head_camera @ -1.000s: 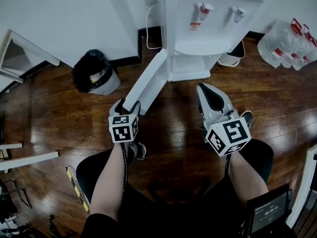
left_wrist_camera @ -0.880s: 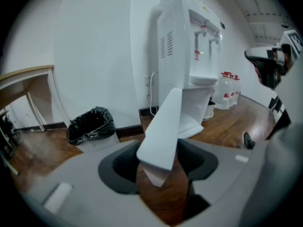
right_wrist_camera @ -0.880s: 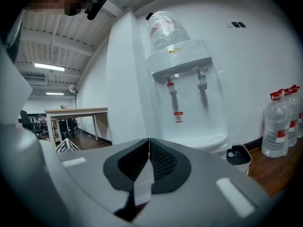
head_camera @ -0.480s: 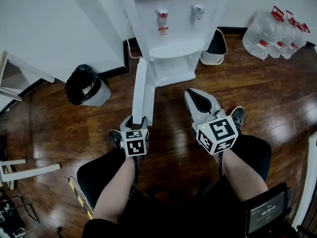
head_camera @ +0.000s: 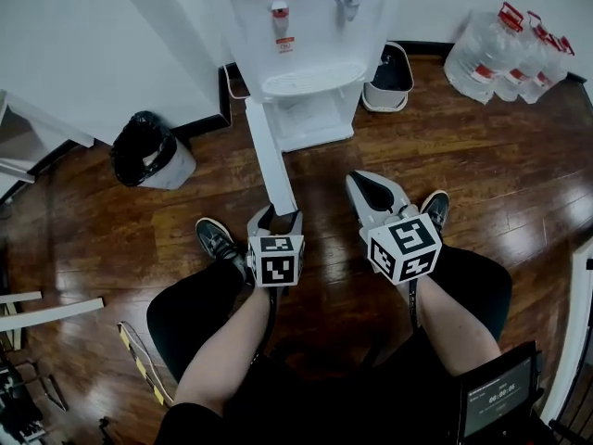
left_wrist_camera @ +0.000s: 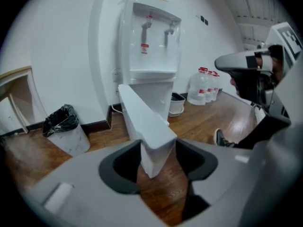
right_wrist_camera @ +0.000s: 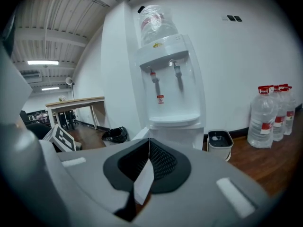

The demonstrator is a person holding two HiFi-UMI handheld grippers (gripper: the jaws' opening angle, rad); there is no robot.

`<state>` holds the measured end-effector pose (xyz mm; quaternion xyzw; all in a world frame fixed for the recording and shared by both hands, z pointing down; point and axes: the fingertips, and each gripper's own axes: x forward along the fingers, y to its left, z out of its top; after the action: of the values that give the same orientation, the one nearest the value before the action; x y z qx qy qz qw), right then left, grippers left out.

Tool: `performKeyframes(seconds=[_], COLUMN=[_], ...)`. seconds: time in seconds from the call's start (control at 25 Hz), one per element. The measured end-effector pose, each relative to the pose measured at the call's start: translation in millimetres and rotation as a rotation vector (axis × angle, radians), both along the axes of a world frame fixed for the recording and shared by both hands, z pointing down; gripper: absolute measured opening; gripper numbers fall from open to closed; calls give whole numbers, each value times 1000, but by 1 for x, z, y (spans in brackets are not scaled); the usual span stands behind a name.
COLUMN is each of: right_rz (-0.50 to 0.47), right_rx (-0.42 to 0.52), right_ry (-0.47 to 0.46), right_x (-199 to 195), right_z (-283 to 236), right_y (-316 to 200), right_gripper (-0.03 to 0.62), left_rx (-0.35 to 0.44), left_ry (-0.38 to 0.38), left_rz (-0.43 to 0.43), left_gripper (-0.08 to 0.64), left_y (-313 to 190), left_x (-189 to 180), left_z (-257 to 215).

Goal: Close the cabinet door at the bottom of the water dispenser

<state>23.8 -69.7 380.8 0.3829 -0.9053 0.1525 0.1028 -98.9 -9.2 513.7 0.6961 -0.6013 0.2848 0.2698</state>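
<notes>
The door [head_camera: 271,160] is standing wide open from the dispenser [head_camera: 296,35]. It is probably light and stiff, best pushed at its free edge. The left tool [head_camera: 277,215] is touching that edge, jaws opening. The right tool [head_camera: 357,182] is hanging closed and empty.

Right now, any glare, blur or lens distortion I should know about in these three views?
Head view: sharp, pale glare streaks on the wood floor, walls bowed. Left gripper view: heavy fisheye, black corners, cabinet door end close up and soft. Right gripper view: same fisheye, water dispenser crisp, ceiling lights blown out.
</notes>
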Motion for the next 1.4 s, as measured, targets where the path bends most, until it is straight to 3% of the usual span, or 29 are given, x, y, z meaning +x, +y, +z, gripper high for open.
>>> performKeyframes(seconds=[0.24, 0.32, 0.52, 0.8, 1.04, 1.28, 1.4], right_rz=[-59, -45, 23, 16, 87, 24, -19], right_rx=[-186, -223, -211, -257, -236, -208, -235], right_ry=[-21, -11, 46, 176, 216, 277, 366], right_x=[1, 6, 24, 41, 59, 40, 33], right_z=[39, 51, 65, 108, 119, 131, 152], right_y=[11, 10, 3, 4, -23, -43, -51], right_gripper=[6, 6, 6, 6, 6, 9, 159], left_rx=[15, 23, 47, 86, 133, 137, 126], left_ry=[-51, -32, 34, 0, 75, 57, 61], left_rz=[143, 166, 227, 341, 310, 347, 359], left_gripper=[216, 207, 178, 155, 135, 155, 116], left_y=[-13, -18, -38, -68, -97, -118, -127], left_x=[32, 40, 72, 105, 109, 103, 100], left_z=[5, 4, 3, 5, -1, 0, 0])
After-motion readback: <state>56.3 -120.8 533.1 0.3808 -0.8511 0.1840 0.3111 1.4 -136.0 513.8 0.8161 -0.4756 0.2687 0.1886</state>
